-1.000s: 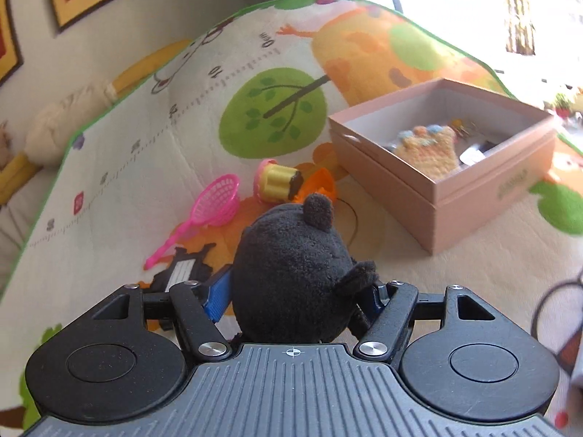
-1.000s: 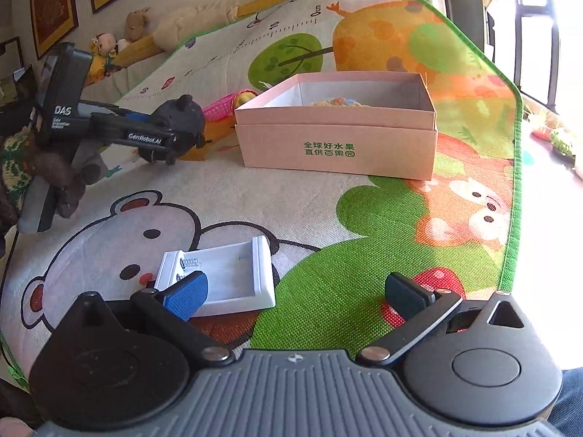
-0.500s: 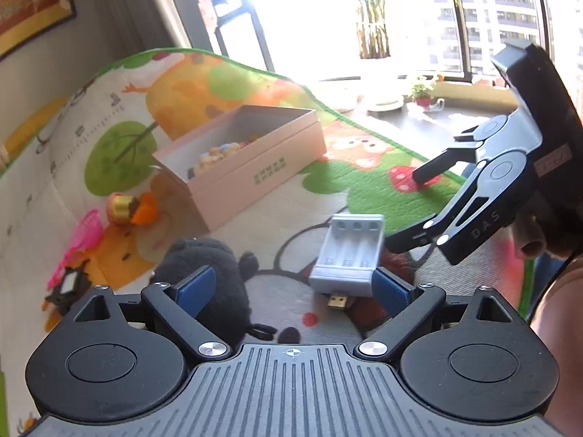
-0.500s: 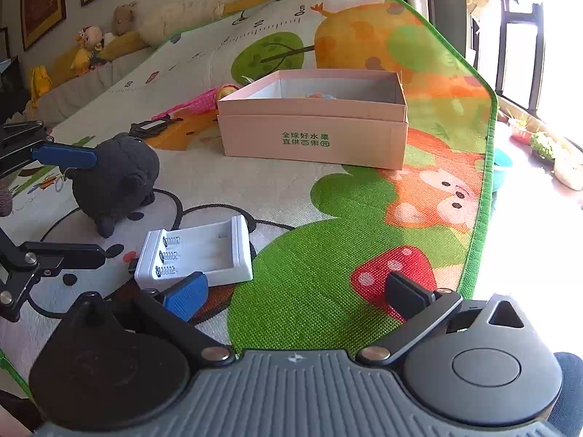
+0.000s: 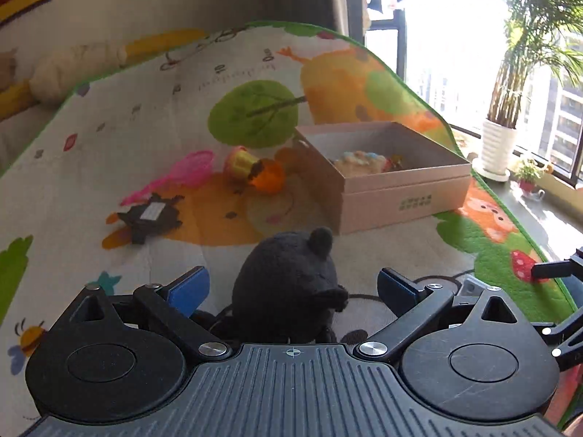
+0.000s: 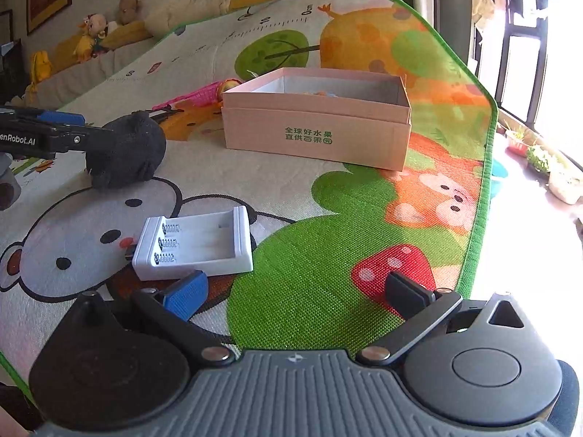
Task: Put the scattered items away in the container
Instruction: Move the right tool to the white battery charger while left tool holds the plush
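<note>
Left wrist view, left to right. A black flat toy with a white label (image 5: 149, 216) lies on the play mat (image 5: 109, 138) at about 10 o'clock from the left gripper (image 5: 291, 287). A pink toy net (image 5: 182, 173) lies just beyond it. A yellow toy with a pink rim (image 5: 238, 162) and an orange piece (image 5: 269, 178) touch each other at about 11 o'clock. The black plush toy (image 5: 288, 284) sits on the mat between the left gripper's blue pads; the jaws are opening and stand wide, and neither pad presses on the plush. The pink cardboard box (image 5: 400, 196), open at the top, stands at 1 o'clock, with a pastel knitted item (image 5: 359, 162) inside. A potted plant (image 5: 499, 145) stands by the window at 2 o'clock.

Right wrist view, left to right. The left gripper's arm reaches in from 9 o'clock to the black plush. A white battery charger (image 6: 196, 244), its slots empty, lies at 11 o'clock, just beyond the blue left pad of the right gripper (image 6: 291, 296). The right gripper's fingers stand wide apart with only mat between them. The pink box stands at 12 o'clock, well apart from the charger.
</note>
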`<state>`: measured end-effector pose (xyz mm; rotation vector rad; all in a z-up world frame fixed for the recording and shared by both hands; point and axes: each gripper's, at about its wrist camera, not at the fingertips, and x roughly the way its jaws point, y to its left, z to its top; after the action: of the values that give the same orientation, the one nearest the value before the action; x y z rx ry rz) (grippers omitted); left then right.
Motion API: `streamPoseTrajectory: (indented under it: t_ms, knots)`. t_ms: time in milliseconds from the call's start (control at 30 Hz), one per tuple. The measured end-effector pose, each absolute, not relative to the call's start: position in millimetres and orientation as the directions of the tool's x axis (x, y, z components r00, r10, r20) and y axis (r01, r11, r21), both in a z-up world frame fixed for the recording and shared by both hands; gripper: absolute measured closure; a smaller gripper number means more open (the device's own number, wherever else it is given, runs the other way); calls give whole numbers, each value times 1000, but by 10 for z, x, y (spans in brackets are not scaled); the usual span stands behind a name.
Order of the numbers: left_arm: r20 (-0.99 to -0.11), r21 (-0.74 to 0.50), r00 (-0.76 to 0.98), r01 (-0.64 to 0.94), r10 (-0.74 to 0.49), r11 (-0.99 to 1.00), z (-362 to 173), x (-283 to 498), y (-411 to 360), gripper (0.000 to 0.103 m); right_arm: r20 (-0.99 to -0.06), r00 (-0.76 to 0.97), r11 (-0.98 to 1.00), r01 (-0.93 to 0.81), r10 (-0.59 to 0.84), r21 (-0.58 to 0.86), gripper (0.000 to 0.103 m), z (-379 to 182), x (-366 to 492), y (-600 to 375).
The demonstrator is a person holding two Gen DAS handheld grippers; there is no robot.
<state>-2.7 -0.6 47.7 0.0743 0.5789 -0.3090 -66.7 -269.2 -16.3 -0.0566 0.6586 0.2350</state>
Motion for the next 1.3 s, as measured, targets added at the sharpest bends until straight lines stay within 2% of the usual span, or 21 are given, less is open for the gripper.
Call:
streamPoseTrajectory:
  t_ms: [100, 167, 467, 533, 667, 767, 800, 833, 933, 967, 1000, 1300]
  knots:
    - [-573, -164, 760, 260, -307, 951, 424, 105, 174, 2, -605, 772, 973, -231, 194, 16, 0, -173, -667, -2681]
    - [-593, -213, 741, 234, -316, 949, 362, 182, 215, 2, -602, 775, 973, -231, 193, 14, 0, -177, -664, -2677]
    - [-624, -143, 724, 266, -295, 953, 166, 395, -89, 5, -592, 782, 973, -231, 196, 17, 0, -194, -675, -2688]
    - [-628, -53, 736, 284, -253, 957, 183, 392, -173, 27, -591, 783, 973, -231, 196, 17, 0, -195, -677, -2688]
    - [-627, 208, 764, 351, -151, 913, 290, 343, -340, 28, -581, 789, 972, -233, 199, 18, 0, -202, -695, -2697]
    - [-489, 565, 872, 338, -25, 753, 292, 187, -574, 27, -573, 794, 972, -235, 204, 19, 0, -208, -702, -2707]
    - [-441, 663, 898, 327, -2, 674, 245, 138, -661, 27, -572, 794, 972, -236, 204, 19, 0, -209, -703, -2708]
    - [-432, 697, 902, 338, -5, 632, 207, 107, -719, 26, -572, 794, 971, -236, 205, 20, 0, -209, -703, -2710]
    - [-517, 642, 851, 457, -93, 615, 130, 57, -812, 20, -571, 794, 971, -237, 206, 20, 0, -208, -704, -2714]
    - [-546, 604, 828, 494, -126, 626, 120, 39, -831, 10, -571, 795, 971, -237, 205, 20, 0, -208, -704, -2713]
    - [-563, 556, 811, 513, -157, 654, 122, 20, -845, 6, -572, 794, 971, -237, 205, 20, 0, -208, -704, -2713]
    - [-594, 276, 726, 588, -346, 760, 397, -127, -865, 6, -572, 794, 971, -237, 205, 19, 0, -207, -703, -2716]
